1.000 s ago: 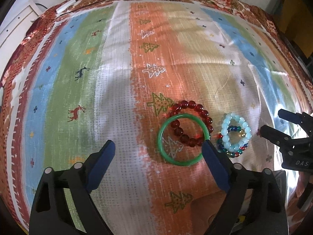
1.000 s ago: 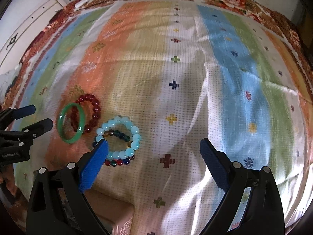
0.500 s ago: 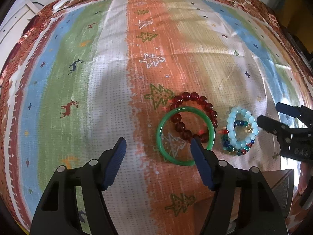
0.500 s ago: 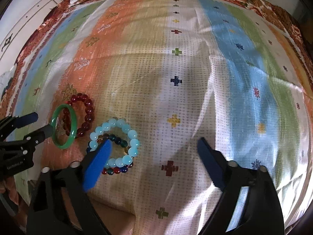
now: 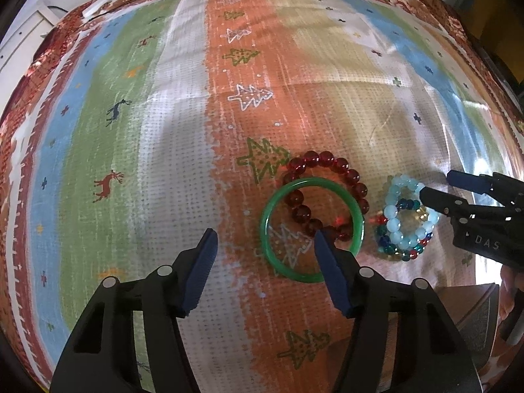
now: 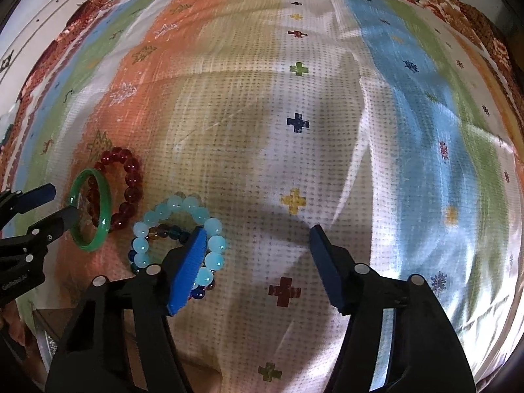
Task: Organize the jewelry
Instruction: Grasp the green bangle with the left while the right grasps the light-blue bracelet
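A green bangle (image 5: pixel 311 227) lies on the striped cloth, overlapping a dark red bead bracelet (image 5: pixel 327 193). To their right lie a pale blue bead bracelet (image 5: pixel 409 216) stacked on a multicolour bead bracelet (image 5: pixel 398 252). My left gripper (image 5: pixel 263 240) is open, its right finger over the bangle's inner edge. My right gripper (image 6: pixel 257 240) is open, its left finger over the pale blue bracelet (image 6: pixel 178 232). The bangle (image 6: pixel 90 209) and red bracelet (image 6: pixel 126 190) show at left in the right wrist view, beside the left gripper's fingers (image 6: pixel 39 209).
A brown box (image 5: pixel 475 314) sits at the near edge, at lower right in the left wrist view and lower left in the right wrist view (image 6: pixel 49 327). The striped patterned cloth (image 6: pixel 327 131) stretches far ahead. White furniture (image 5: pixel 19 36) stands at far left.
Both grippers have moved forward and down toward the jewelry. Both pairs of fingers have narrowed. The left's right finger now overlaps the bangle; the right's left finger now overlaps the pale blue bracelet.
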{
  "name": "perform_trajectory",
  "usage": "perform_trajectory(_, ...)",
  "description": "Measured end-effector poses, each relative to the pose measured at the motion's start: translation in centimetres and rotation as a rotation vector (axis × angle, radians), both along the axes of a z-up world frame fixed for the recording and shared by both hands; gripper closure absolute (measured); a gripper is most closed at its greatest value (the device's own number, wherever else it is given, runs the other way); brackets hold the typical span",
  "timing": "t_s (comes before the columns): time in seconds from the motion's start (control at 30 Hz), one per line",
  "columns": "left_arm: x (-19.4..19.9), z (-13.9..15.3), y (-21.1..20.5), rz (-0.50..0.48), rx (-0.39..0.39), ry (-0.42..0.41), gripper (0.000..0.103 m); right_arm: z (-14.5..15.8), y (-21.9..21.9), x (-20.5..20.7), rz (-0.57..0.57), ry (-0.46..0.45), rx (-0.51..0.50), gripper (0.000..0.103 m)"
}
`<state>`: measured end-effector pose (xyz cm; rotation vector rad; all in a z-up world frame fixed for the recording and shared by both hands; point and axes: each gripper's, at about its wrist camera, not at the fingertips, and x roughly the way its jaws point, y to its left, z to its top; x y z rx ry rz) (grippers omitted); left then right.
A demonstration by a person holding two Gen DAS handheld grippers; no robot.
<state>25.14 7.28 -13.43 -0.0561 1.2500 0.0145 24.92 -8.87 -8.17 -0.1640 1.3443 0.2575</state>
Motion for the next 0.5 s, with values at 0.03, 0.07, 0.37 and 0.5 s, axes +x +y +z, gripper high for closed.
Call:
perform_trajectory(0.03,0.0,-0.1,0.1,0.002,0.003,0.005,0.045,0.0,0.1,0.1,0.001,0.0,0.001,0.043)
perform_trajectory(0.07,0.0,-0.2,0.2,0.004,0.003,0.008,0.046,0.0,0.1,0.1,0.002,0.0,0.001,0.045)
perform_trajectory(0.37,0.0,-1.3,0.2,-0.006,0.046,0.026,0.066,-0.1,-0.2,0.0,0.013,-0.004,-0.013,0.083)
perform_trajectory(0.5,-0.1,-1.2,0.4,-0.012,0.046,0.021,0.094,0.1,-0.4,-0.3,0.026,-0.002,-0.003,0.091)
